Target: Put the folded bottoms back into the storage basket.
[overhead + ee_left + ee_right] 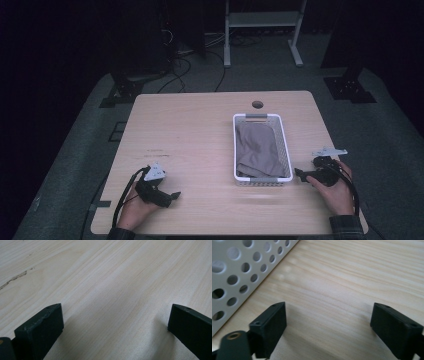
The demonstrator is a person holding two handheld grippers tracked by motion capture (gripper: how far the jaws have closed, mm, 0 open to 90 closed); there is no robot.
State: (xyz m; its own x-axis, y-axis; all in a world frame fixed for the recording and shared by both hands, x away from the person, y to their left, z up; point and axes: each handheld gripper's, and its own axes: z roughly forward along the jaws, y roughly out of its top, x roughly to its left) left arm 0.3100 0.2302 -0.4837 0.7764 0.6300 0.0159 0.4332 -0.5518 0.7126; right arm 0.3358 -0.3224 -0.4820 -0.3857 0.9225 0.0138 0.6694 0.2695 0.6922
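A white perforated basket (286, 148) stands right of the table's middle, and a folded grey cloth (256, 149) lies inside it. My left gripper (174, 196) rests low over the wood near the front left, held by a hand. Its jaws stand wide apart over bare table (112, 290) with nothing between them, so it is open (115, 322). My right gripper (299, 173) sits just right of the basket's near corner, pointing toward it. It is open (328, 322) too, empty, with the basket's holed wall (239, 272) close on its left.
The light wooden table (200, 130) has a round cable hole (257, 104) near its far edge. Beyond it are a white metal stand (262, 25), cables on the floor and dark equipment bases.
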